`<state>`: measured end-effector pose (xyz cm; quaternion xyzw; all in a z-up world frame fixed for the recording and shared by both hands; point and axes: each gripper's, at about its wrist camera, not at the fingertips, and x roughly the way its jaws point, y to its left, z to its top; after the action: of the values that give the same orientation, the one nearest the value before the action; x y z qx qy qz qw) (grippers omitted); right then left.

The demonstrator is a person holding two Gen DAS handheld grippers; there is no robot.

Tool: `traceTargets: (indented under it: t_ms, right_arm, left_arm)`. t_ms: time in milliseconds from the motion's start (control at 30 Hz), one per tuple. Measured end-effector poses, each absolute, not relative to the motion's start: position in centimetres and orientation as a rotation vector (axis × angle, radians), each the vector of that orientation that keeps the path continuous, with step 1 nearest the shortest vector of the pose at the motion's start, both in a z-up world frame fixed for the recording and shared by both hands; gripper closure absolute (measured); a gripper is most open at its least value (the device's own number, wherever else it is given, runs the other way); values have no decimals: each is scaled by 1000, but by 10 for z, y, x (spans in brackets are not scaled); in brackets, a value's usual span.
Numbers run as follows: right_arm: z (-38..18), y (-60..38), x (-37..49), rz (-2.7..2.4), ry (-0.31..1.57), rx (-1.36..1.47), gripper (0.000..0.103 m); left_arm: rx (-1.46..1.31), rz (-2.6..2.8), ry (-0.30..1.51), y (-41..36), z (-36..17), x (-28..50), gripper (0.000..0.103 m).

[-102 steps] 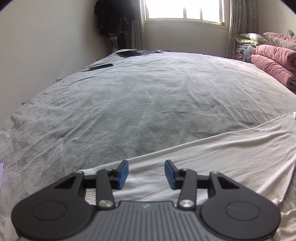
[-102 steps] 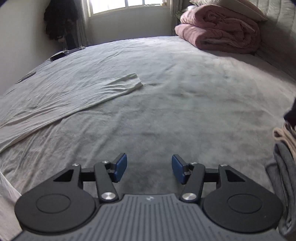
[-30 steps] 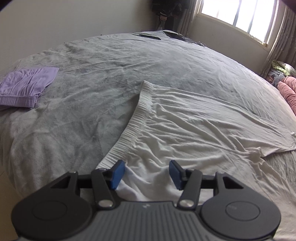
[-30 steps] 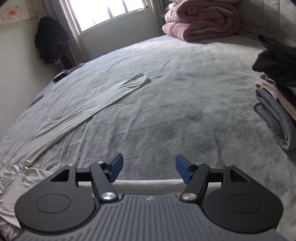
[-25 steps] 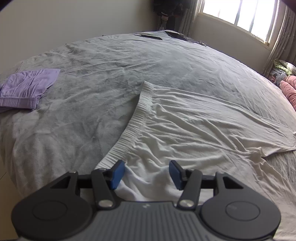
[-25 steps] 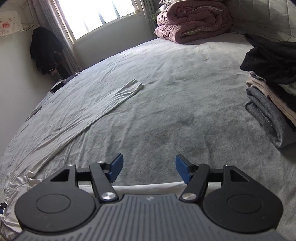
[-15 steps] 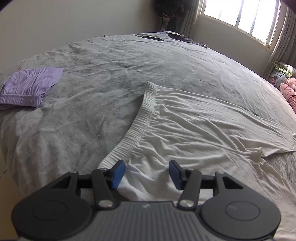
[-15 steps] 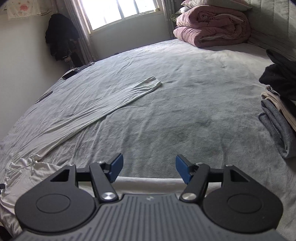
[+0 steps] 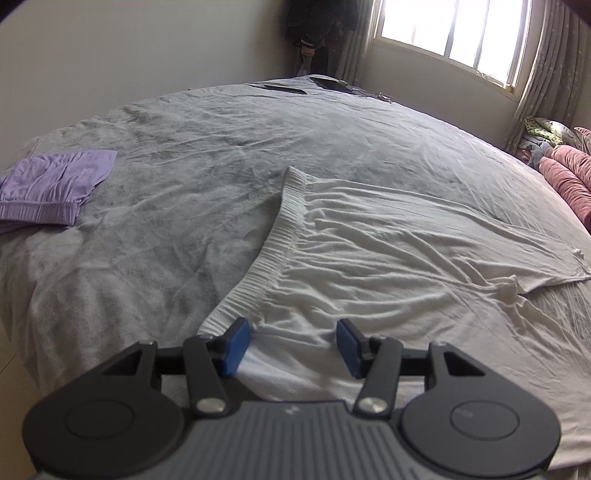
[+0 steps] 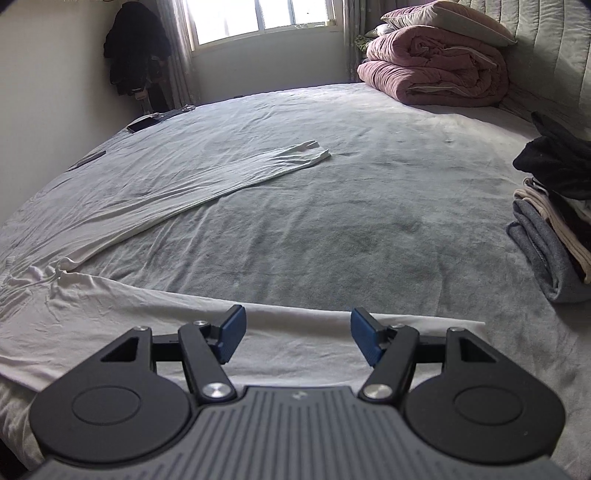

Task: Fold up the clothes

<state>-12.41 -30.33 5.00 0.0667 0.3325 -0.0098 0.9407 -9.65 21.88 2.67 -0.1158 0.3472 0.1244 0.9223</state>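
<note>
We hold the left gripper (image 9: 291,345) and right gripper (image 10: 295,338) wide, empty, over the white trousers (image 9: 388,258) at the bed's (image 9: 166,221) near edge — we pinch waistband and hem squarely.

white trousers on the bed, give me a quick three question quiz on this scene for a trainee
1. True or false: the left claw is clamped shut on the white trousers.
2. Multiple choice: what lies far to the left of the ribbed waistband in the left wrist view? A) a purple folded garment B) a pink quilt C) a black jacket
3. Fill in: in the right wrist view, the right claw sits over one trouser leg while the other leg stretches away toward the ____.

Key
1. False: both claws stand open, with cloth below them and no pad pressing on it.
2. A, the purple folded garment.
3. window.
</note>
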Motion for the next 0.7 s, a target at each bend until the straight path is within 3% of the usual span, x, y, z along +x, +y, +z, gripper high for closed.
traceTargets:
  t_ms: [233,700]
  right_arm:
    - [22,-301,-126,-68,803,60,36]
    - [23,-322,-132,-245,822,57,31]
  left_arm:
    - [-226,244,712,219,25,-99,49]
    - [-232,241,710,220,26,-100,50]
